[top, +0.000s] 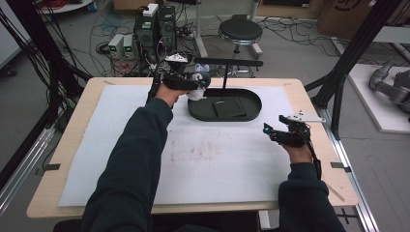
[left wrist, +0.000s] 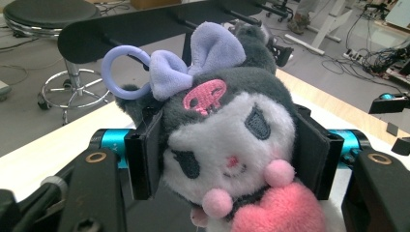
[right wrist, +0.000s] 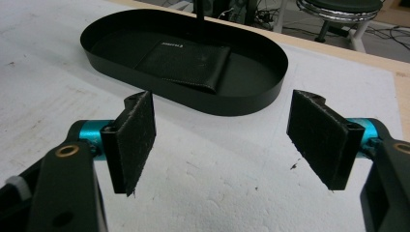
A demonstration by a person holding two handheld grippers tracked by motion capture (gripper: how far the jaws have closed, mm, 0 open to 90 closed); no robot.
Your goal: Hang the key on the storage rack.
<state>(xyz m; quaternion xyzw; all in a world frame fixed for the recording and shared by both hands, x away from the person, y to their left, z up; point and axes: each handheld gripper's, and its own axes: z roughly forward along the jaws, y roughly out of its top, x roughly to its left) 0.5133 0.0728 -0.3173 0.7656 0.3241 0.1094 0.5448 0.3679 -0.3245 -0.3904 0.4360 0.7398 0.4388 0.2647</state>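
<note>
1. High view: the left gripper (top: 197,83) sits in the upper middle of the frame, above the left end of the black oval tray (top: 251,112), at the end of a dark-sleeved forearm that reaches up from the bottom left
2. The same view shows a small white and dark plush toy (top: 196,89) caught at the tip of that gripper, just over the tray's left rim
3. Left gripper view: the plush toy (left wrist: 227,145) sits in the centre of the frame, and the two black pads (left wrist: 145,154) press on either side of its head, so the jaws are clamped on it
4. The toy has a white face, a dark grey hood with a pink skull mark, a lilac bow (left wrist: 203,60) and a lilac ring (left wrist: 121,72) at the upper left, and a pink heart (left wrist: 280,212) at the lower right
5. Right gripper view: the right gripper (right wrist: 222,140) holds its jaws wide apart with nothing between them, above the white foam sheet (right wrist: 208,193)
6. In that view the tray (right wrist: 232,104) lies in the upper half of the frame, with a folded black wallet (right wrist: 188,63) flat inside it
7. High view again: the right gripper (top: 267,129) hovers at the right middle of the frame, below and to the right of the tray and well apart from the toy
8. A black T-shaped stand (top: 227,63) rises from the tray's far side in the high view
</note>
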